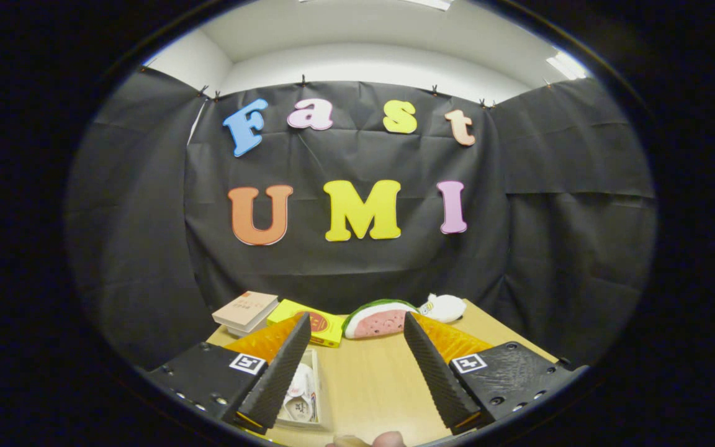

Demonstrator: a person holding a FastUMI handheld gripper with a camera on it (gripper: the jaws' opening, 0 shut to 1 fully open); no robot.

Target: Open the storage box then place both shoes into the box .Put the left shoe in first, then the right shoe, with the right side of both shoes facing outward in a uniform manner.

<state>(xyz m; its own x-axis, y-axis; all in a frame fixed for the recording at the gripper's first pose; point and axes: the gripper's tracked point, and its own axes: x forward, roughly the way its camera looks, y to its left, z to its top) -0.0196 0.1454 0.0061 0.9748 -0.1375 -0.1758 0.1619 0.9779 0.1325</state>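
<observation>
My gripper (356, 318) is open, its two black ribbed fingers (283, 369) spread wide above the wooden table (370, 385) with nothing between them. A clear plastic box (308, 391) lies on the table just inside the left finger, which hides part of it. Something white with a printed mark lies inside it; I cannot tell whether it is a shoe. I also cannot tell whether the box has its lid on.
Beyond the fingertips, along the table's far edge, lie a stack of books (246, 310), a flat yellow box (314, 326), a watermelon-slice toy (379, 320) and a white plush toy (444, 307). A person's fingertip (388, 439) shows at the near edge between the fingers.
</observation>
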